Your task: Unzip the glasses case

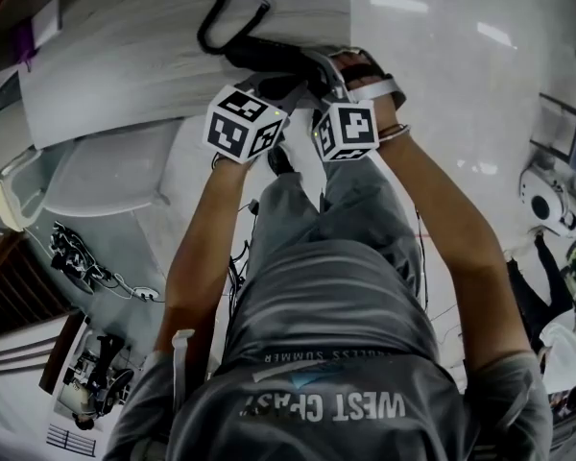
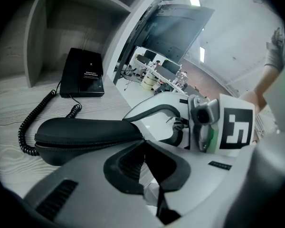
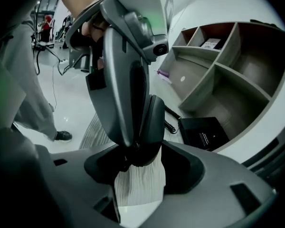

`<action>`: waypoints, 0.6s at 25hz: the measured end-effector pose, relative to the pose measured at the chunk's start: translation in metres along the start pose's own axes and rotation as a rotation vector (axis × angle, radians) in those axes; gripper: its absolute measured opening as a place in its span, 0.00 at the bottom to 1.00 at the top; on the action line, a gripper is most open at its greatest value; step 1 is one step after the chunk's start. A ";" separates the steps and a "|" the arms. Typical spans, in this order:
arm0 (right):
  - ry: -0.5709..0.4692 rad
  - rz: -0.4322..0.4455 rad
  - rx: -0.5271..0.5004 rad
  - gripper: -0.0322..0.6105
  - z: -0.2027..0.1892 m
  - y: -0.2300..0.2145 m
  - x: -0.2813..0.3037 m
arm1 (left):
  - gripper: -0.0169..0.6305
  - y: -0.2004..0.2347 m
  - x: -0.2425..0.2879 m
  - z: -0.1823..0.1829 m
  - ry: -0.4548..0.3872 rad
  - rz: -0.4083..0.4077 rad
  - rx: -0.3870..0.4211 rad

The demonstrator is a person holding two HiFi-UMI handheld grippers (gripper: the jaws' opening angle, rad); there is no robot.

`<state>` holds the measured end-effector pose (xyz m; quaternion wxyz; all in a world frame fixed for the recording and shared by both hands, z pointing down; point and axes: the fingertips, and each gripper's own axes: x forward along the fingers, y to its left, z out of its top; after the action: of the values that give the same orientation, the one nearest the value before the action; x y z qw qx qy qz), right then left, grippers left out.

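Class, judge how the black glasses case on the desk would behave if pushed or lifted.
The glasses case keeps a domed shape, so it is probably stiff. Its long underside rests on the desk, so it would likely slide, not roll.

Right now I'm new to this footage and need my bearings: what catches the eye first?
Two marker cubes sit close together above the desk edge in the head view. A black glasses case lies on the wood-grain desk, its end between the jaws of the right gripper, the left gripper shut beside it.
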<state>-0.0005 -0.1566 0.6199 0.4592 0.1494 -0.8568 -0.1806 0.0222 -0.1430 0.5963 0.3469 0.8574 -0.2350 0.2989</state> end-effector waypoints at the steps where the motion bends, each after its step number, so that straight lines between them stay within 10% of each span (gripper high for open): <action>1: 0.008 -0.015 -0.023 0.43 0.000 0.000 0.000 | 0.03 0.000 0.000 -0.001 0.002 0.006 0.008; 15: 0.061 -0.020 -0.223 0.51 0.004 0.020 -0.012 | 0.12 0.008 -0.047 -0.016 0.019 0.077 0.058</action>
<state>0.0009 -0.1329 0.6184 0.4971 0.1112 -0.8155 -0.2747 -0.0213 -0.1275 0.5772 0.3124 0.8544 -0.2559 0.3270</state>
